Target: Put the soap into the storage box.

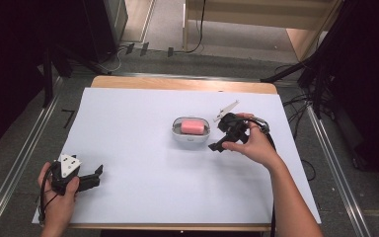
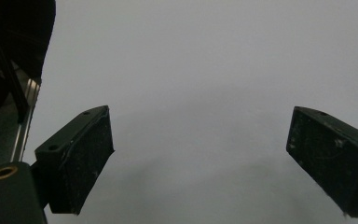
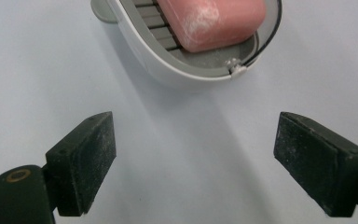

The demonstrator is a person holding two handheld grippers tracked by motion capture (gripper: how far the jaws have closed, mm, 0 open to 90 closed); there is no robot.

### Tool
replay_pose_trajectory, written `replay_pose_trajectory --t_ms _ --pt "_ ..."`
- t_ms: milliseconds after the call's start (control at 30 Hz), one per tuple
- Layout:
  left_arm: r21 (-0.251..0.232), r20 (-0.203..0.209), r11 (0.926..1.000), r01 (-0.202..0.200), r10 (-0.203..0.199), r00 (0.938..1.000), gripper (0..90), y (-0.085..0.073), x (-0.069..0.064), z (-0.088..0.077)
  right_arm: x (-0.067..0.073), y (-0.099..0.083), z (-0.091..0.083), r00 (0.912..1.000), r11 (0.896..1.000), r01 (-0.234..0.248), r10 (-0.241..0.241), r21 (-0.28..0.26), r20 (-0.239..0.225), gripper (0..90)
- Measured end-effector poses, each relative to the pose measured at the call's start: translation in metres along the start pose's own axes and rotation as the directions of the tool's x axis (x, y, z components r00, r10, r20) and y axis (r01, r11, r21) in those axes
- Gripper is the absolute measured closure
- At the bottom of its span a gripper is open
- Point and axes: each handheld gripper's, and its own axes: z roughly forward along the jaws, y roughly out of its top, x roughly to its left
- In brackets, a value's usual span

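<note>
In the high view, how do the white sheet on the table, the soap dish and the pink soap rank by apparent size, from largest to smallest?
1. White sheet, which covers most of the tabletop.
2. Soap dish.
3. Pink soap, which lies inside the dish and so looks smaller than it.

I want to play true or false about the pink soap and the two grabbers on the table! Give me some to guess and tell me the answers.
1. The pink soap lies in a white soap dish. True.
2. The right gripper is squeezing the soap. False: its fingers are spread wide, short of the dish.
3. The left gripper is open over bare white table cover. True.
4. The left gripper is the one next to the dish. False: it is at the near left corner; the right gripper is beside the dish.
</note>
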Motion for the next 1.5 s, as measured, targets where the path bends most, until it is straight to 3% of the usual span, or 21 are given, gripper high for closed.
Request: replay_pose_trajectory --t_ms 200,267,433,1167,1500 --pt "0.003 0.001 1.0000 -0.001 0.001 1.0000 7.7 0.000 0.000 0.000 0.000 -0.011 0.000 0.9994 1.000 -0.019 0.019 -0.009 0.028 10.5" --pt "0.002 -0.001 1.0000 -0.002 0.002 1.0000 7.6 0.000 0.000 0.000 0.003 -0.016 -0.001 0.9973 1.000 -0.016 0.017 -0.010 0.071 10.7" --pt "0.002 -0.002 1.0000 -0.002 0.002 1.0000 7.6 0.000 0.000 0.000 0.005 -0.026 -0.003 0.9944 0.999 -0.047 0.048 -0.012 0.094 13.1" --pt "0.003 -0.005 1.0000 -0.004 0.004 1.0000 7.7 0.000 -0.001 0.000 0.011 -0.081 -0.015 0.9853 0.991 -0.118 0.125 -0.067 0.117 12.7" --pt "0.004 -0.004 1.0000 -0.005 0.005 1.0000 7.7 0.000 -0.001 0.000 0.013 -0.107 -0.021 0.9756 0.982 -0.160 0.173 -0.097 0.135 11.7"
